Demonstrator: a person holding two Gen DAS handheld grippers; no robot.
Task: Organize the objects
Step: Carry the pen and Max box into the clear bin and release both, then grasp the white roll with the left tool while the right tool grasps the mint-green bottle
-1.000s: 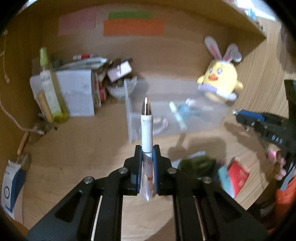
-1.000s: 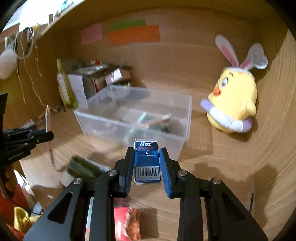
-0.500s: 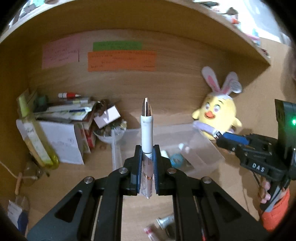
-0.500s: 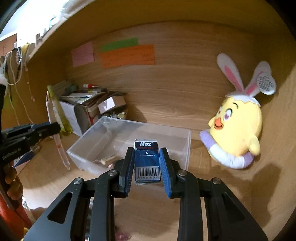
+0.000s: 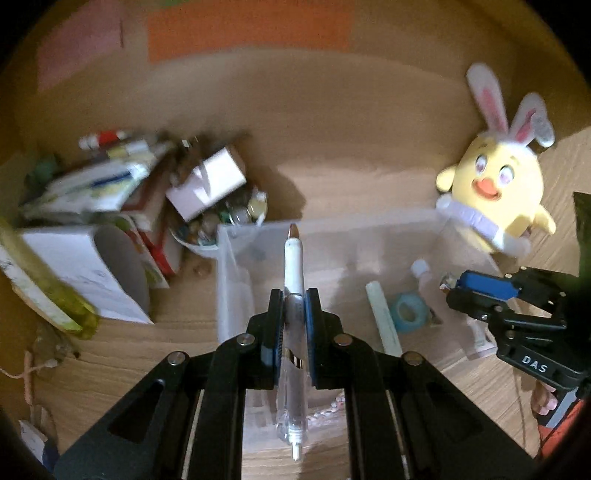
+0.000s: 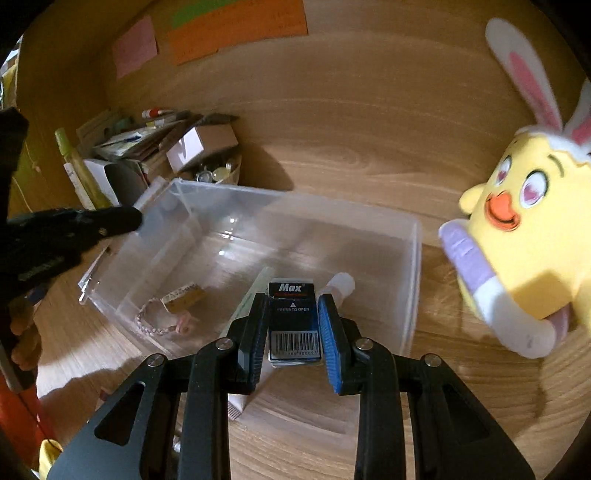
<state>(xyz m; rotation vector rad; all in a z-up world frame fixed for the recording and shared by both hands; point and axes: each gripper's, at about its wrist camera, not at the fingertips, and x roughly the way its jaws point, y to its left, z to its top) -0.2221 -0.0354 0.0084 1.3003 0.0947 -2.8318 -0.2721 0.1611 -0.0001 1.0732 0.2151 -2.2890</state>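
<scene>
Right wrist: wooden desk point(image 6: 369, 147), clear bin point(image 6: 413, 258), sticky notes point(image 6: 236, 26) on wall.

Wooden bench point(image 6: 332, 147), grain pale brown, closed at the back by a wooden wall. Clear plastic bin point(image 6: 413, 258) sits mid-bench. Yellow plush chick with rabbit ears point(image 6: 524, 229) stands near the bin's right end, toward the back. At back left, a cluttered pile of boxes and papers point(image 5: 110, 206), white carton point(image 5: 85, 273) in front, just beside the bin.
</scene>
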